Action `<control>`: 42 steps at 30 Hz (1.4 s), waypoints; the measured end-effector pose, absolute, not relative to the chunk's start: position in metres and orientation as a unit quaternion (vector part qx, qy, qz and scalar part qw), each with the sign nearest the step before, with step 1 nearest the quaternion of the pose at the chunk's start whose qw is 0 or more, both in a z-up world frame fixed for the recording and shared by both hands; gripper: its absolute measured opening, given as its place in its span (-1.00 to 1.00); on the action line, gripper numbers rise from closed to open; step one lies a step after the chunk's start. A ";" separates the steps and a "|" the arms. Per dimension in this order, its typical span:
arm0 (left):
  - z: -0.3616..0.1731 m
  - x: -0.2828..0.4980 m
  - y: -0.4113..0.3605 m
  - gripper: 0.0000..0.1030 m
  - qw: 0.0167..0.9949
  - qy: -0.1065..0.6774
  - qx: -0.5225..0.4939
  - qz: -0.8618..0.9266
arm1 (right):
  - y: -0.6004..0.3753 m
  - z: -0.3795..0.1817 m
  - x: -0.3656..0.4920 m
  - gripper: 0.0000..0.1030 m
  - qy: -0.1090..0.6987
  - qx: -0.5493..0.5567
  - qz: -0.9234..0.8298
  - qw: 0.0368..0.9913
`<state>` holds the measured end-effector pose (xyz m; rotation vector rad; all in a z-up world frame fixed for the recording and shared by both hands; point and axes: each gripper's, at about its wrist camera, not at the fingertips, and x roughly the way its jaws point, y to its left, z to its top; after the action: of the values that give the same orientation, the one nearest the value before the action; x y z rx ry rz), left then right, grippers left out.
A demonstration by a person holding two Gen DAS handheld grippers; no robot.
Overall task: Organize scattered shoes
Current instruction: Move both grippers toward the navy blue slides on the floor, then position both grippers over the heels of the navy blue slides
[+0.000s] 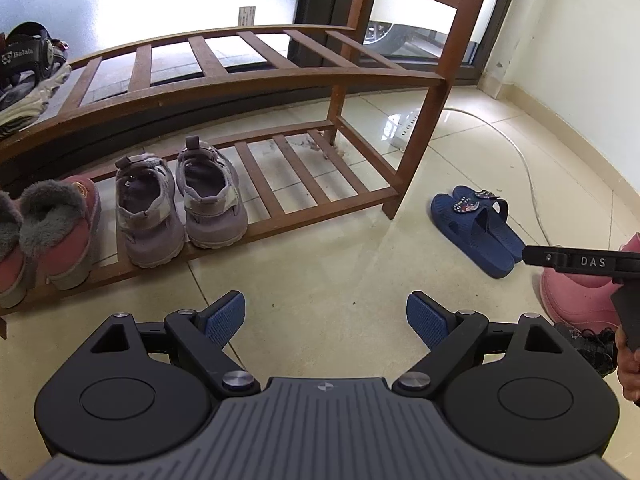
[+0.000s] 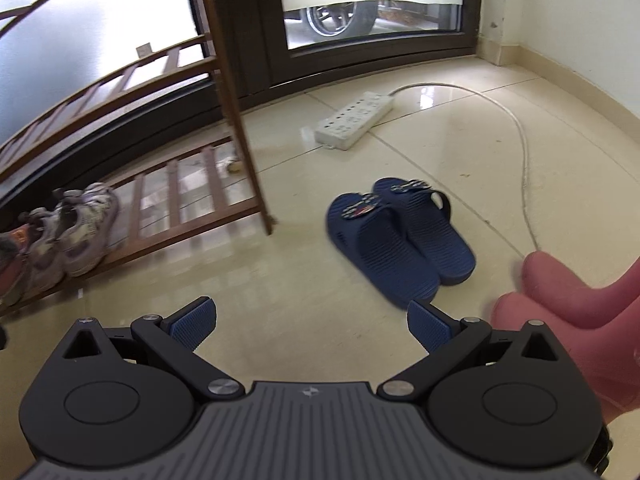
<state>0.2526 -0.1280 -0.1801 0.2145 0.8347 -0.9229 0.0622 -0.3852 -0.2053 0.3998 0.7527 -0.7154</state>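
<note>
A pair of navy blue slippers lies on the tiled floor to the right of the brown wooden shoe rack. On the rack's bottom shelf stand two lilac sneakers and pink fur-lined shoes. Pink boots stand at the right edge. My left gripper is open over bare floor in front of the rack. My right gripper is open just short of the slippers' heels, with nothing between its fingers.
A black and white sandal sits on the upper shelf at the left. A white power strip with its cord lies on the floor behind the slippers, near the glass door. A wall closes the right side.
</note>
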 end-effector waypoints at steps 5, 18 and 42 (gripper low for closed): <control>-0.187 0.263 -0.138 0.74 0.805 0.398 0.101 -0.428 | -0.424 -0.227 0.081 0.96 0.362 0.166 -0.372 0.839; -0.215 0.282 -0.167 0.74 0.803 0.411 0.100 -0.419 | -0.526 -0.293 0.122 0.32 0.413 0.182 -0.393 0.801; -0.243 0.282 -0.164 0.74 0.796 0.444 0.107 -0.398 | -0.566 -0.323 0.164 -0.44 0.436 0.136 -0.345 0.820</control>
<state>0.2821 -0.1638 -0.2430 0.2308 0.9538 -0.8553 0.1639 -0.5662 -0.3227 0.2886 0.9276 -0.7348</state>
